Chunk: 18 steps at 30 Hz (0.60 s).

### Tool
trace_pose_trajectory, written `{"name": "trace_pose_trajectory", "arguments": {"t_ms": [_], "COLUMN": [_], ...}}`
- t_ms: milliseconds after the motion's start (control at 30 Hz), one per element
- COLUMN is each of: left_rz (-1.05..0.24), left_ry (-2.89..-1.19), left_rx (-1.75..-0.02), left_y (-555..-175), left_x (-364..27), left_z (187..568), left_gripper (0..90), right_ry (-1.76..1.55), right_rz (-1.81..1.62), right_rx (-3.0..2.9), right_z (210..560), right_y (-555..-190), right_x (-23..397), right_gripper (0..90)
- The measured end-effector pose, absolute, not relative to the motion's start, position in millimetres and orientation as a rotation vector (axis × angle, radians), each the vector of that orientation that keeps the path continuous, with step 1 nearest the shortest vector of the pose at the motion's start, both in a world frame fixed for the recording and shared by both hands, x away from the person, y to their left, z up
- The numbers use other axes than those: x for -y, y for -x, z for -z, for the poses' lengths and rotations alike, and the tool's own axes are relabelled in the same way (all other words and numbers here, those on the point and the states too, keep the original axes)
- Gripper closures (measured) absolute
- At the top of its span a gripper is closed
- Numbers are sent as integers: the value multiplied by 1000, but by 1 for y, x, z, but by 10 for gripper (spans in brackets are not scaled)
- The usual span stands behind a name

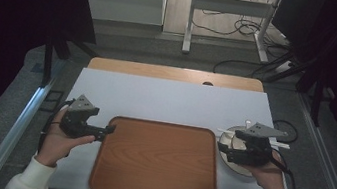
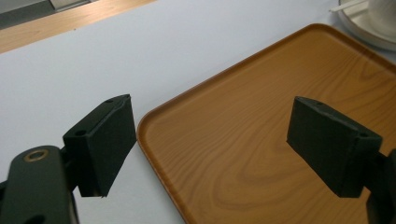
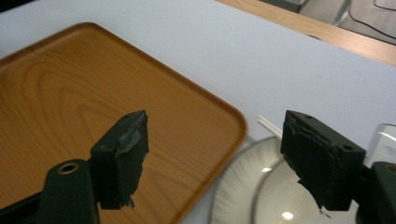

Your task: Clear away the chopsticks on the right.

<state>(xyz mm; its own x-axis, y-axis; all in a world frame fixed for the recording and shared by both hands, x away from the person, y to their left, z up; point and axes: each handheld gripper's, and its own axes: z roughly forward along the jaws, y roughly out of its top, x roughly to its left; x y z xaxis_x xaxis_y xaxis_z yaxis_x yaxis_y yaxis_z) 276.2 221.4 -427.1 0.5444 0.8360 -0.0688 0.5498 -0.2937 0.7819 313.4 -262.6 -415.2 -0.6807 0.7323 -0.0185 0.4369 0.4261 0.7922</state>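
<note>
White sleeves [image 1: 32, 179], black left hand-held gripper [image 1: 106, 132], right hand-held gripper [image 1: 222, 151], grey three-cornered plates, trailing cables

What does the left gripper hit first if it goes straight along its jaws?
Probably the wooden tray: the left gripper is open, its jaws straddling the tray's near corner and angled down at its bare surface. Depth is uncertain.

The wooden tray [image 1: 159, 161] lay bare in the near middle of the desk [image 1: 170, 100], its whole floor open, with only a low raised rim to cross. Far of the tray the desk stretched wide and free from left to right. The left tongs [image 1: 106, 132] gaped at the tray's far-left corner. At the near right, a white plate [image 1: 229, 149] with thin sticks [image 1: 231, 132] crowded the right tongs [image 1: 223, 151], just beside the tray's right edge.
</note>
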Motion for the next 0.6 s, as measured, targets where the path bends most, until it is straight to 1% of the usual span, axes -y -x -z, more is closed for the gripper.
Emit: {"name": "trace_pose_trajectory", "arguments": {"t_ms": [33, 67, 200, 233, 267, 333, 533, 567, 600], "left_rz": [-456, -454, -452, -452, -451, -451, -450, -450, -450], "left_ry": [-1986, -1985, -1985, -1985, -1984, -1984, -1989, -1989, -1987], "left_rx": [-1120, -1122, -1124, -1124, -1128, -1130, -1126, -1126, -1129], "left_y": [-276, -277, -277, -277, -277, -277, -277, -277, -277], "left_x": [-221, -221, -222, -222, -223, -223, -221, -221, -221], "left_z": [427, 428, 428, 428, 428, 428, 429, 429, 429], "left_gripper": [153, 153, 153, 153, 153, 153, 153, 153, 153], "right_ry": [-1000, -1020, -1030, -1030, -1036, -1044, -1048, -1048, -1047], "right_rz": [-1132, -1107, -1107, -1107, -1071, -1075, -1044, -1044, -1023], "right_rx": [-2324, -2307, -2306, -2306, -2306, -2315, -2311, -2311, -2313], "right_z": [415, 411, 403, 403, 398, 394, 386, 386, 385], "right_y": [-313, -315, -317, -317, -320, -324, -333, -333, -335], "right_x": [263, 270, 285, 285, 292, 299, 312, 312, 317], "right_gripper": [254, 303, 425, 425, 510, 593, 802, 802, 858]}}
